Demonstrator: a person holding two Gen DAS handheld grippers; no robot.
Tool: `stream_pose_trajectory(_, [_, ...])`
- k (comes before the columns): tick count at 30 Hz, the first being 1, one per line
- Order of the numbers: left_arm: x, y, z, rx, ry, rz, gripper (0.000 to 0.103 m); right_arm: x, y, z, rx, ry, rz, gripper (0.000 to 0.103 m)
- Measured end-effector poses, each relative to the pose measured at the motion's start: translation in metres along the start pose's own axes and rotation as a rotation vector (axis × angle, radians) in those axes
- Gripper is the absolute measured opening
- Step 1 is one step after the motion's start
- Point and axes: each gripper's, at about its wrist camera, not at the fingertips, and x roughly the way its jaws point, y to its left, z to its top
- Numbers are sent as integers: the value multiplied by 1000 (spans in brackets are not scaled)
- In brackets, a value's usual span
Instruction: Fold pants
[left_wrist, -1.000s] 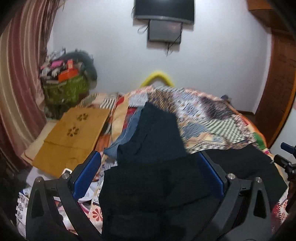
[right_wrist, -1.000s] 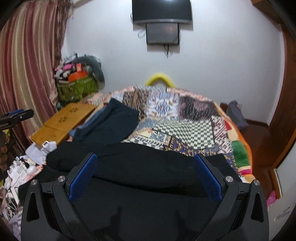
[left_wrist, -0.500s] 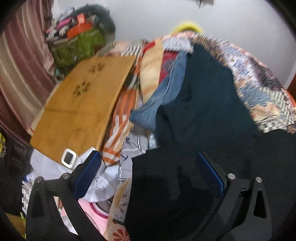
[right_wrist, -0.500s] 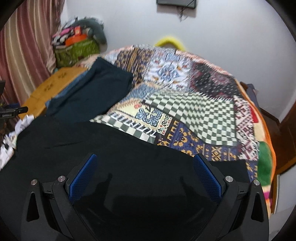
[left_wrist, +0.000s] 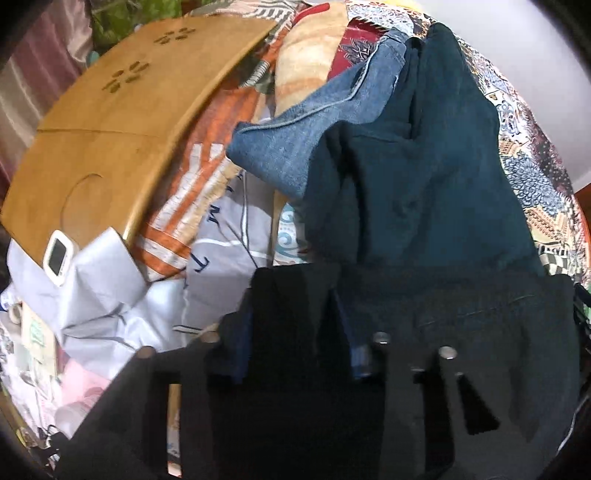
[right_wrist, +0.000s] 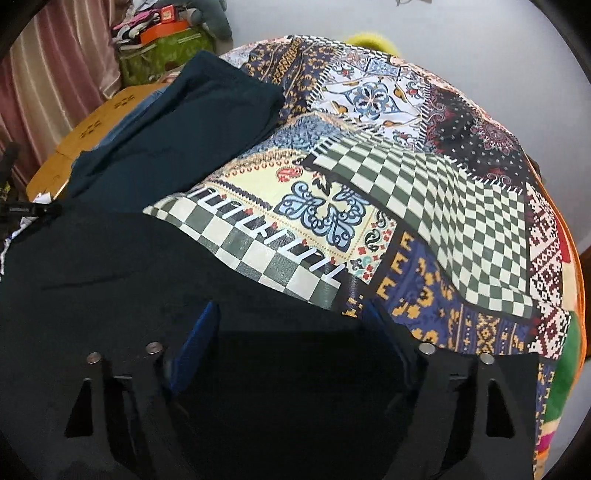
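Black pants (right_wrist: 122, 266) lie spread across the near part of the patchwork bedspread (right_wrist: 424, 192). In the left wrist view the black pants (left_wrist: 461, 314) fill the lower right. My left gripper (left_wrist: 295, 325) has its jaws drawn in around a raised edge of the black pants at their left end; the blue pads (left_wrist: 242, 354) are partly hidden by cloth. My right gripper (right_wrist: 291, 332) is low over the pants, its jaws narrowed but still apart with black cloth between the blue pads (right_wrist: 195, 347).
Folded dark teal pants (left_wrist: 413, 177) and blue jeans (left_wrist: 295, 144) lie beyond the black pants. A wooden lap desk (left_wrist: 110, 122) with a small white device (left_wrist: 57, 256) sits at the left. White cloth (left_wrist: 110, 295) and clutter lie at the bed's left edge.
Both grippers have dropped down onto the black pants and tilted toward the bed. Both pairs of jaws have narrowed, the left more, onto the pants' edge.
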Motion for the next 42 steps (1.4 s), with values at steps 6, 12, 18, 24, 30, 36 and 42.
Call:
stream_pose_trajectory(6, [-22,-10,-5,48,-56,64,11,0,3,-2,49,37,39,23])
stream_pose_trajectory(12, [-79,-28,4,98,-241,142,9,-18,3,-4,50,-18,-16,4])
stream_pose_trajectory(18, [-137,-44,28,105,-365,100,9,-67,-8,18,97,-174,-93,4])
stream_pose_trajectory(24, [-169,-54,15,146,-405,70,9,-111,-7,9,77,-231,-97,4])
stream_pose_trajectory(30, [-182,-37,-23,138,-399,53,8,-139,13,-29,81,-251,-60,4])
stream_pose_trajectory(36, [-192,-4,-71,96,-363,20,8,-163,38,-66,95,-269,-23,4])
stream_pose_trajectory(42, [-181,16,-111,97,-286,25,1,-174,63,-103,102,-258,3,4])
